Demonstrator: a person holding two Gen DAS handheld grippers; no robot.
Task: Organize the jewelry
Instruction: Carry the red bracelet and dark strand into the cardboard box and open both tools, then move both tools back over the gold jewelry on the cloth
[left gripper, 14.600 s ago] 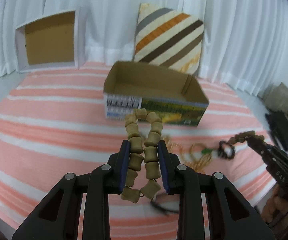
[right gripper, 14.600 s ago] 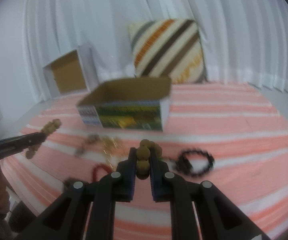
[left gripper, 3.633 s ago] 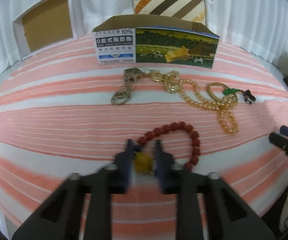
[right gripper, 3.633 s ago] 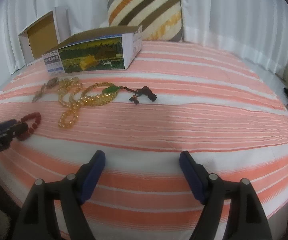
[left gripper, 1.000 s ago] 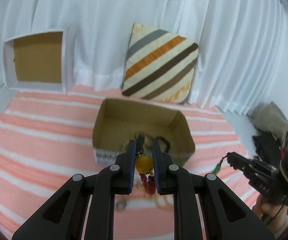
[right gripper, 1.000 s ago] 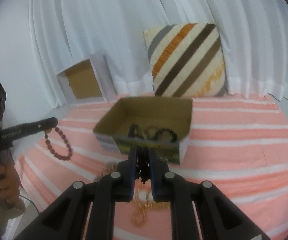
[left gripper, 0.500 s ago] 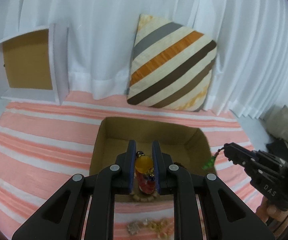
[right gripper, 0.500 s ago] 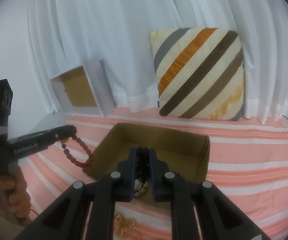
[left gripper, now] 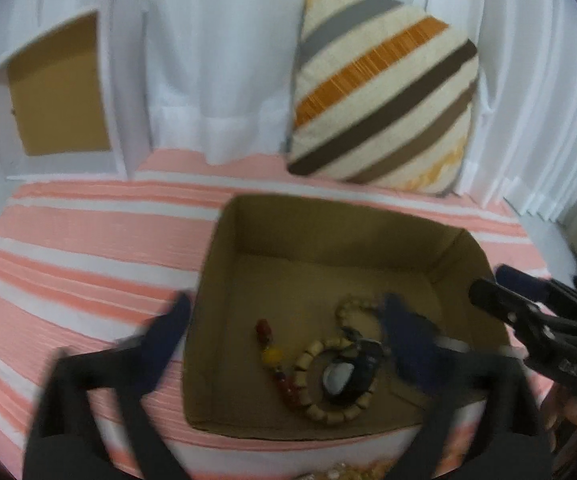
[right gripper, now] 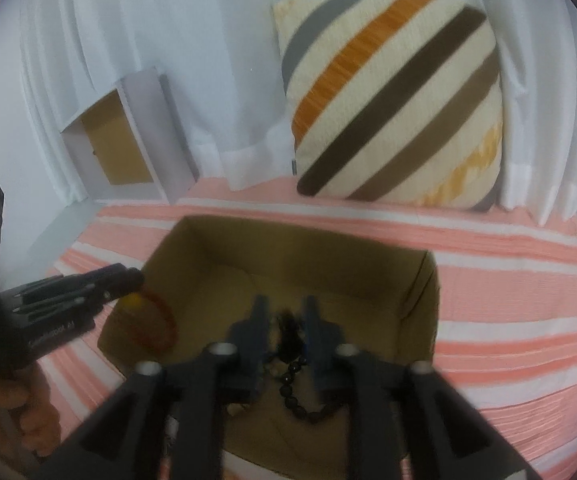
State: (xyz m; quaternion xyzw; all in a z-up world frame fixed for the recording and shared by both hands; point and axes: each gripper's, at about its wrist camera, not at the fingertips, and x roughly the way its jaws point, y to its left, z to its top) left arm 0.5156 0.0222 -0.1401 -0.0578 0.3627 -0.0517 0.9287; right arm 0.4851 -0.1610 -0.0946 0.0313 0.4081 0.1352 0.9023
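The open cardboard box (left gripper: 248, 240) stands on the striped cloth. My left gripper (left gripper: 284, 320) is open wide above it, blurred by motion. The red bead bracelet with a yellow bead (left gripper: 272, 356) is inside the box, beside a tan wooden bead bracelet (left gripper: 316, 408) and a dark bracelet (left gripper: 360, 364). In the right wrist view the red bracelet (right gripper: 160, 324) shows just below the left gripper's tip, over the box's left wall. My right gripper (right gripper: 284, 312) has its jaws slightly apart over the box (right gripper: 420, 280), with a black bead strand (right gripper: 288, 336) between them.
A striped pillow (left gripper: 380, 92) leans on the white curtain behind the box. A white box with a brown inside (left gripper: 60, 96) stands at the back left. Gold chain pieces (left gripper: 348, 474) lie on the cloth in front of the box.
My left gripper has opened wide and the red bracelet has dropped from it into the box. My right gripper has moved lower over the box and its jaws have parted a little.
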